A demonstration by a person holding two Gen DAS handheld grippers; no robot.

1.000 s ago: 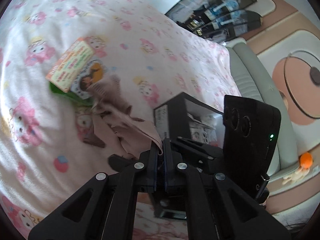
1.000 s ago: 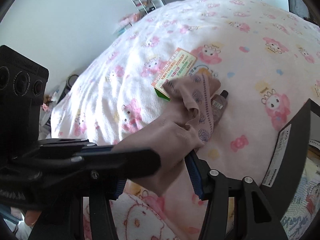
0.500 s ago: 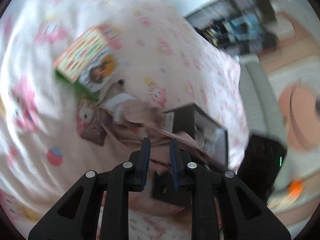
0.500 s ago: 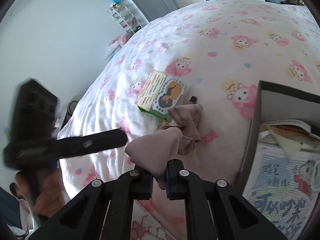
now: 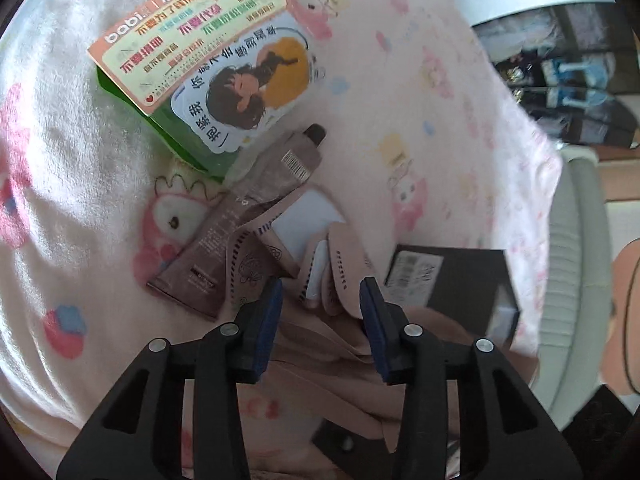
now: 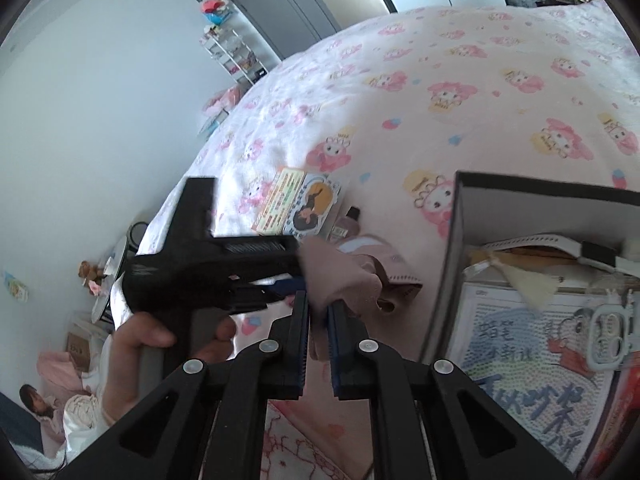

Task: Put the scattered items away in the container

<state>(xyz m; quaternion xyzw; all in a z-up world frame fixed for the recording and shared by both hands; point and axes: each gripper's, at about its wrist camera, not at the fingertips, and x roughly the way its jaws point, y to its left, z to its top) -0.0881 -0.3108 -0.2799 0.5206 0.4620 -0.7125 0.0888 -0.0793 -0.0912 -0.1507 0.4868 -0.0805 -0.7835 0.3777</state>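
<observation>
Bedding (image 6: 460, 60) printed with pink cartoon figures fills both views, and on it we find the container (image 6: 456, 256), a dark open box that already holds a printed booklet, a tasselled item and some white pieces, so we judge part of the tidying done. Three things are left outside it. The biggest is the pink cloth (image 6: 344, 276), bunched just beside the box's near wall; we grip one fold of it in the right gripper (image 6: 318, 320), whose jaws are pressed narrow on the fabric. It looks to us like the item in hand, one short carry from the box. Next in size is the green snack packet (image 5: 200, 60) with its orange label, lying flat and untouched further out. Smallest is the brown tube (image 5: 248, 216), with its capped end touching the packet and its flat end partly under the cloth.

Our left gripper (image 5: 320, 300) hangs over the cloth's patterned edge with its jaws opening; folds lie between the pads, but nothing is pinched.

Much is hidden. In the left view the box (image 5: 452, 280) is cut off by the gripper and the cloth. We cannot tell how much room remains inside it, nor whether the cloth covers anything more than the tube.
</observation>
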